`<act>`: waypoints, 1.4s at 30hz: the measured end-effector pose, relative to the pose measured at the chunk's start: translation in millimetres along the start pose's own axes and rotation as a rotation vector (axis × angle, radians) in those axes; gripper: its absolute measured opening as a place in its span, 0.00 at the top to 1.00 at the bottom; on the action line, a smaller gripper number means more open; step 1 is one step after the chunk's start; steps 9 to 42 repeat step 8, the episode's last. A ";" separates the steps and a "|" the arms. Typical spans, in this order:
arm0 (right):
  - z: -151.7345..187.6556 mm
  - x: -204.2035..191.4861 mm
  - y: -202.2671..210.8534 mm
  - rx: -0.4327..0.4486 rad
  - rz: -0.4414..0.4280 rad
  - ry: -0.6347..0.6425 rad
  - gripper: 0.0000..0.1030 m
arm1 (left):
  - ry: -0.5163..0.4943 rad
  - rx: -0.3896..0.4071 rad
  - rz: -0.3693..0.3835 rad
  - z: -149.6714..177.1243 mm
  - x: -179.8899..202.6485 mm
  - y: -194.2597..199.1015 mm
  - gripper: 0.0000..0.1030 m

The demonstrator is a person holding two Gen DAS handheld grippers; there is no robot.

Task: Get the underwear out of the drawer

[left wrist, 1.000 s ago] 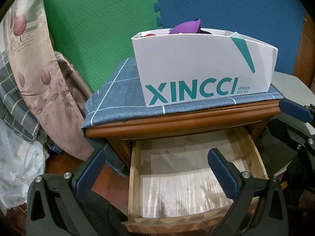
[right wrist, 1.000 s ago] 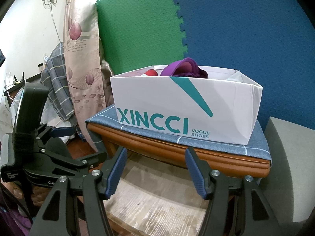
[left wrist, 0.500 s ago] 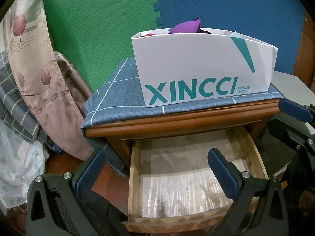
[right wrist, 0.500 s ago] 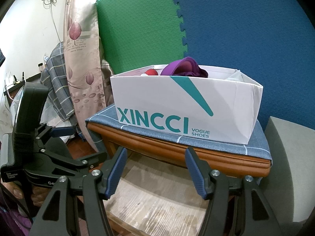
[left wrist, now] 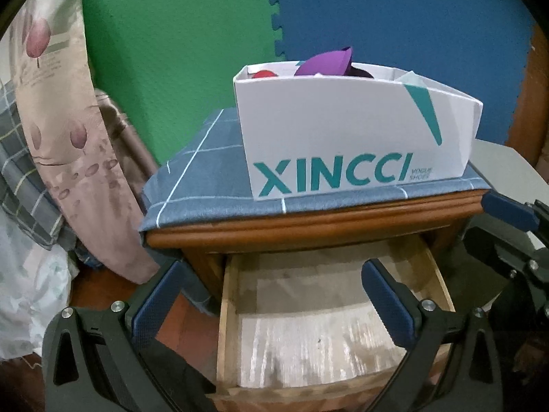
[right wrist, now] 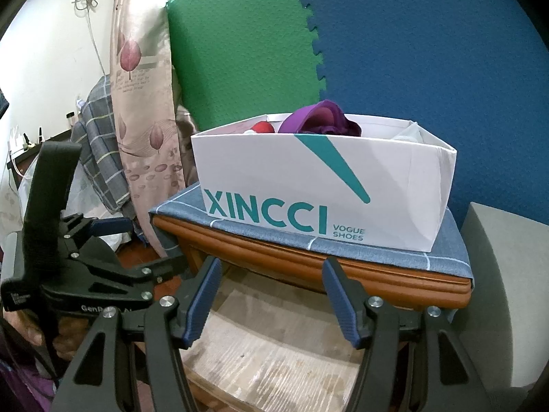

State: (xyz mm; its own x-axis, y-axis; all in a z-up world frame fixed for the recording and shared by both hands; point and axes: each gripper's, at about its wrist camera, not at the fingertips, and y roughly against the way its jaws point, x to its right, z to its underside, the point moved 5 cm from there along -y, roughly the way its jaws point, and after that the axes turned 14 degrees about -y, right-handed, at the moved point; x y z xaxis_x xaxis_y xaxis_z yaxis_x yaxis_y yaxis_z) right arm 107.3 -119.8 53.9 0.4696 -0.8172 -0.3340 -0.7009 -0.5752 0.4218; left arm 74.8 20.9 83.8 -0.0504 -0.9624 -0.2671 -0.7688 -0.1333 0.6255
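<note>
Nearest the cameras, both sets of tongs hang over the pulled-out drawer [left wrist: 329, 326], angled down toward it. The left tongs [left wrist: 274, 302] stand wide apart with nothing between their blue pads; one pad sits over the floor beside the drawer, the other over its inside. The right tongs [right wrist: 269, 297] are also parted, a little less widely, and hold nothing. In the right view the left tool shows at the picture's left, gripped from below by a hand [right wrist: 31, 336].

The drawer is drawn well out of the wooden nightstand [left wrist: 308, 230], probably so the tongs can reach in from above. What shows of its pale, grainy bottom is bare: no cloth lies on it. The back part under the nightstand top is in shadow, and the near front edge is hidden by the tongs.

On top, a blue checked cloth [left wrist: 206, 171] covers the nightstand, and on it stands an open white shoebox [right wrist: 326, 189]. Purple fabric [right wrist: 322, 120] bulges above its rim, with something red [right wrist: 262, 126] beside it and a pale crumpled piece [right wrist: 408, 134] at the far end. I judge these to be the underwear, already out of the drawer and dropped into the box.

Behind stand green and blue foam mats [left wrist: 377, 17] and a flowered curtain [left wrist: 61, 120].
</note>
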 end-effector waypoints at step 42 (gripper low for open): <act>-39.9 47.6 35.4 0.040 -0.003 -0.194 0.39 | -0.011 0.003 -0.049 -17.2 -9.2 9.4 0.01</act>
